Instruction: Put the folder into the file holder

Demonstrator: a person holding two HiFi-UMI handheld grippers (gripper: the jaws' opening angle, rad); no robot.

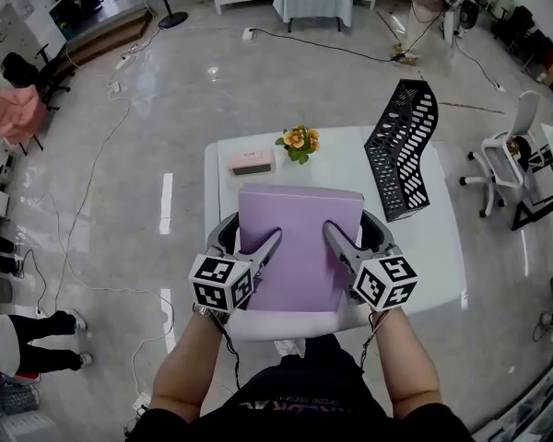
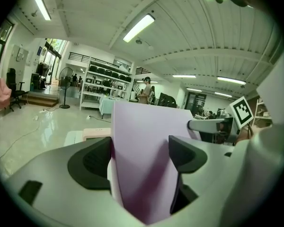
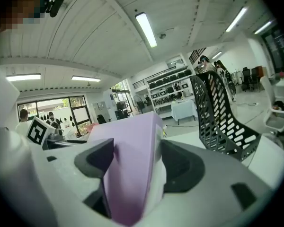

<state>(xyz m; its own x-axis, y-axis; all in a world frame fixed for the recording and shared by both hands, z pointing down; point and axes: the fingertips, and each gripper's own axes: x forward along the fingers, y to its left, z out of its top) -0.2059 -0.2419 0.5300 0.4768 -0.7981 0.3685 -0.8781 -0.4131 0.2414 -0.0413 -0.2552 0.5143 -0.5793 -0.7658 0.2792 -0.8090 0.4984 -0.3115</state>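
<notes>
A lilac folder is held up over the near half of the white table, gripped at both near corners. My left gripper is shut on its left side, where the folder fills the space between the jaws. My right gripper is shut on its right side, and the folder stands edge-on between those jaws. The black perforated file holder stands at the table's far right, apart from the folder; in the right gripper view the file holder rises just to the right.
A pink box and a small pot of orange flowers sit at the table's far edge. A white office chair stands right of the table. Cables run over the glossy floor on the left.
</notes>
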